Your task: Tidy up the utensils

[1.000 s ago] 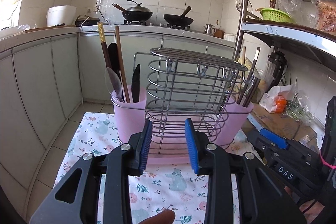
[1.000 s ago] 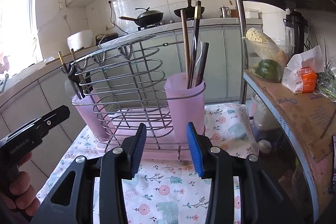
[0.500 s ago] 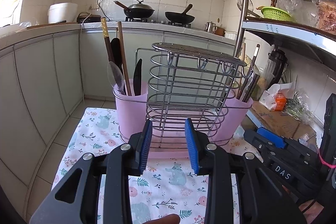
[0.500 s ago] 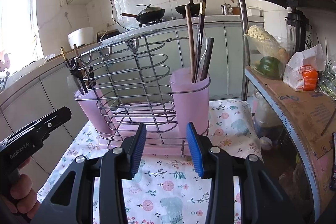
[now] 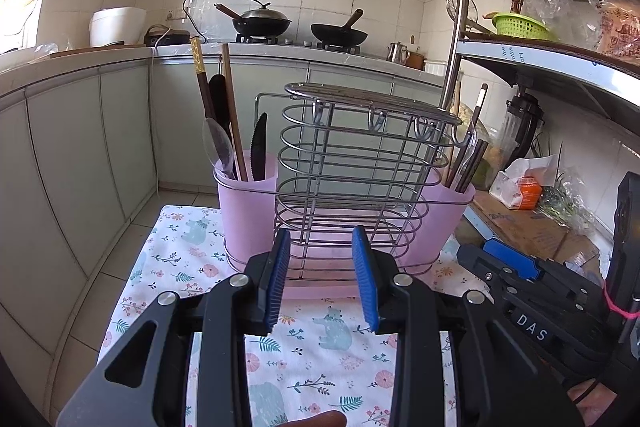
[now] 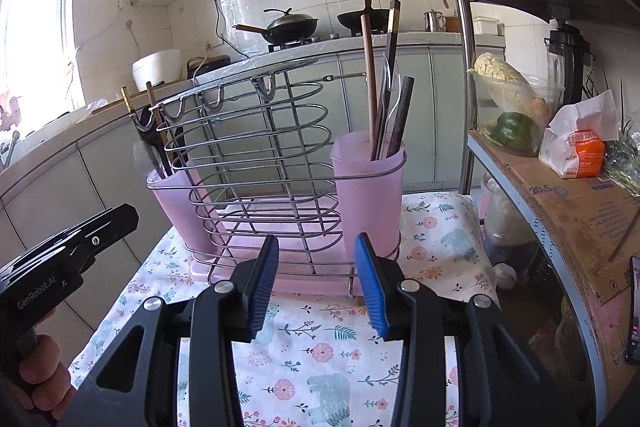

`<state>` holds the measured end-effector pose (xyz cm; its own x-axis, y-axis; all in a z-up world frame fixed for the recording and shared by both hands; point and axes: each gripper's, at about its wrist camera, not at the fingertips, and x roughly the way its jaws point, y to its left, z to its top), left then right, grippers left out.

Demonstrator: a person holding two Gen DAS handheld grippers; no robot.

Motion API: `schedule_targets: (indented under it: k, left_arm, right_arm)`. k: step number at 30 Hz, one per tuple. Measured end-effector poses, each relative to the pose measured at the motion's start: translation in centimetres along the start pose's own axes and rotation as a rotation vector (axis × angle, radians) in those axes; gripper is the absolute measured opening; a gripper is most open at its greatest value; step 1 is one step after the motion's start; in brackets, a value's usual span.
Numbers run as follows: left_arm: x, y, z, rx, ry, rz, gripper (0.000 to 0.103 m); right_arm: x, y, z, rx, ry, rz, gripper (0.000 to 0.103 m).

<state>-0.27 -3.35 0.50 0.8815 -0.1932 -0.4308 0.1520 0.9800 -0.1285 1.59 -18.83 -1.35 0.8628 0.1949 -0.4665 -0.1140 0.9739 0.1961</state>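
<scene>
Utensils [image 5: 228,131] standing sorted in two pink cups at either end of a wire rack [image 5: 356,179], itself set on a pink drip tray atop a floral cloth [image 5: 320,339]. Left cup [image 5: 246,203] holding a gold-tipped chopstick, a plain wooden chopstick, a clear spoon with bowl upward and a black serrated knife with blade tip upward; right cup [image 6: 368,187] holding a wooden chopstick, a dark gold-banded one, a clear plastic piece and a dark flat handle. All long axes near vertical, leaning slightly outward against the cup rims, working ends or tips upward and lower ends hidden in the cups. Probably stored upright like this to drain into the tray and to leave a free end above the rim for pinching. Left gripper [image 5: 322,275] roughly half open, blue pads apart, nothing between them, aimed slightly downward at the rack's lower middle and short of touching it. Right gripper [image 6: 316,279] likewise about half open and empty, hovering over the cloth in front of the tray, near but apart from it. Both likely held low and back to keep the whole rack in sight before choosing a piece. Sorting apparently largely done or not yet resumed; impossible to tell which item comes next. Centre wire section empty of utensils.
</scene>
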Motion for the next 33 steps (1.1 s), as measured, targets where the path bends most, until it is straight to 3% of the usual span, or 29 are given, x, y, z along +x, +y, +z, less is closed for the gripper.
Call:
schedule_targets:
  k: [33]
  left_arm:
    - [-0.48,-0.32,0.26,-0.004,-0.003,-0.005,0.032]
  right_arm:
    - [-0.24,0.41,0.22,-0.007,-0.003,-0.002,0.039]
